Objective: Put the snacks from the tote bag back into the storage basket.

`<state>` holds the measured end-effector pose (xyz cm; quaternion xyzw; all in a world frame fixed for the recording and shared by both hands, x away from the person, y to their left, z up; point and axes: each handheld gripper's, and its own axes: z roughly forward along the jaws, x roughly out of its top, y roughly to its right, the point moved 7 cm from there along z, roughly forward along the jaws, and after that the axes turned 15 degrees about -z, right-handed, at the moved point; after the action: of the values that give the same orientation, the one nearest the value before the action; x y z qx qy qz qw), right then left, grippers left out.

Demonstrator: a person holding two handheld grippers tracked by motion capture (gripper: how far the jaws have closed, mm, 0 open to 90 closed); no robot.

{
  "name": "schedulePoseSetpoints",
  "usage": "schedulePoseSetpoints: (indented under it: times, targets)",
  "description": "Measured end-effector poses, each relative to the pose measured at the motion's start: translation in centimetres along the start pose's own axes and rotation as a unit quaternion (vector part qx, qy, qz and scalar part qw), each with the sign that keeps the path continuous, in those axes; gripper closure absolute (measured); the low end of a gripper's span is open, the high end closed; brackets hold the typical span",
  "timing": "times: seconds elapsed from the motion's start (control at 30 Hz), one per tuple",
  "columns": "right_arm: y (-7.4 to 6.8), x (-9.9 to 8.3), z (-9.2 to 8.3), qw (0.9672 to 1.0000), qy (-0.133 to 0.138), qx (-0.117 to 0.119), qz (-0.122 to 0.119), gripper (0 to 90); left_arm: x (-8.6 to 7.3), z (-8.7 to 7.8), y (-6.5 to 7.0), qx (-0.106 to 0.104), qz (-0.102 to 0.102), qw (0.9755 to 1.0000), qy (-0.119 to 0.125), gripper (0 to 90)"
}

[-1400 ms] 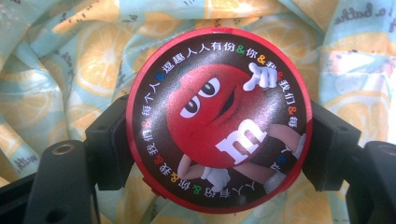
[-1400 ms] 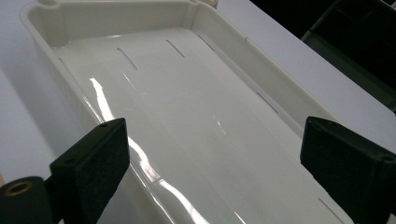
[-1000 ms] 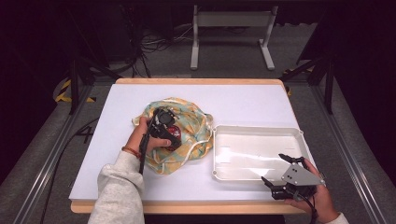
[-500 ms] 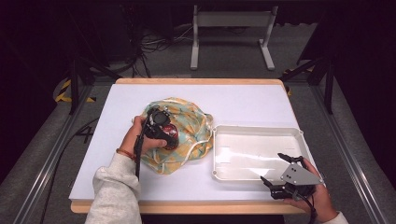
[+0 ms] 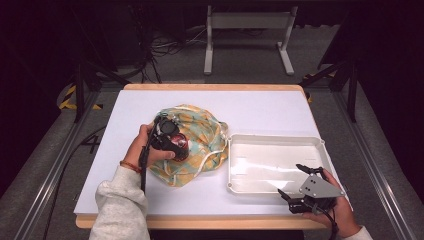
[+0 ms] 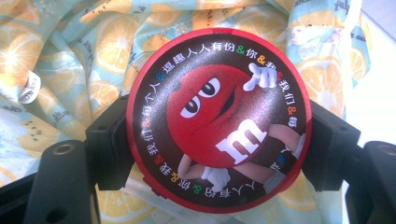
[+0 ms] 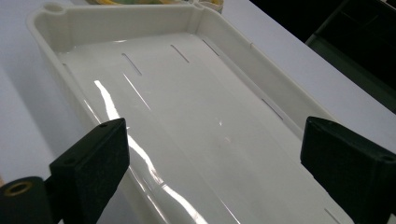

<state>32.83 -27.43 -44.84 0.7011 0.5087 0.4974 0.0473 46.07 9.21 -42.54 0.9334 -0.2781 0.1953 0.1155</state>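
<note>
My left gripper (image 5: pixel 171 139) is shut on a round red tin (image 5: pixel 179 147) and holds it over the orange-print cloth bag (image 5: pixel 202 127) in the middle of the table. In the left gripper view the tin's lid (image 6: pixel 217 123), printed with a red candy character, faces the camera. Both black jaws press on its sides, with the bag (image 6: pixel 70 56) behind it. My right gripper (image 5: pixel 290 179) stands open at the near right corner of the white tray (image 5: pixel 274 136). Nothing is between its jaws, and the tray's shiny floor (image 7: pixel 187 107) lies bare ahead of the right gripper (image 7: pixel 219 156).
The bag's white drawstring (image 5: pixel 212 157) trails toward the tray. White table surface (image 5: pixel 260 110) stretches behind the bag and tray, and along the left side. The table's wooden front edge (image 5: pixel 200 222) runs close below both hands.
The left hand with the tin has shifted slightly to the left over the bag. The right hand has stayed where it was.
</note>
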Motion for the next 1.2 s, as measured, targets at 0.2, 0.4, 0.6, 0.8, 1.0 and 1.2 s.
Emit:
schedulePoseSetpoints:
  times: [0.2,0.4,0.6,0.8,1.0,1.2]
  targets:
    - [0.0,0.0,0.0,1.0,0.0,-0.001,0.0,8.5,0.1,-0.4,0.4,-0.002,0.005,1.0,0.007,25.3]
    - [0.1,-0.1,-0.1,1.0,-0.001,-0.003,0.001,8.5,0.3,-0.8,0.8,-0.001,0.009,0.9999,0.012,25.2]
    - [0.0,-0.1,-0.1,1.0,-0.002,-0.003,0.003,8.4,0.4,-1.4,1.5,-0.007,0.019,0.9996,0.02,25.3]
    - [0.0,-0.1,-0.1,1.0,-0.003,-0.003,0.001,8.5,0.8,-1.5,1.9,-0.009,0.025,0.9994,0.022,25.2]
    - [-0.1,-0.1,0.0,1.0,-0.005,-0.002,0.0,8.5,1.5,-1.5,2.7,-0.018,0.032,0.9992,0.014,25.3]
    - [0.1,-0.1,-0.2,1.0,-0.004,-0.005,0.002,8.5,2.0,-2.6,3.4,-0.016,0.04,0.9989,0.016,25.3]
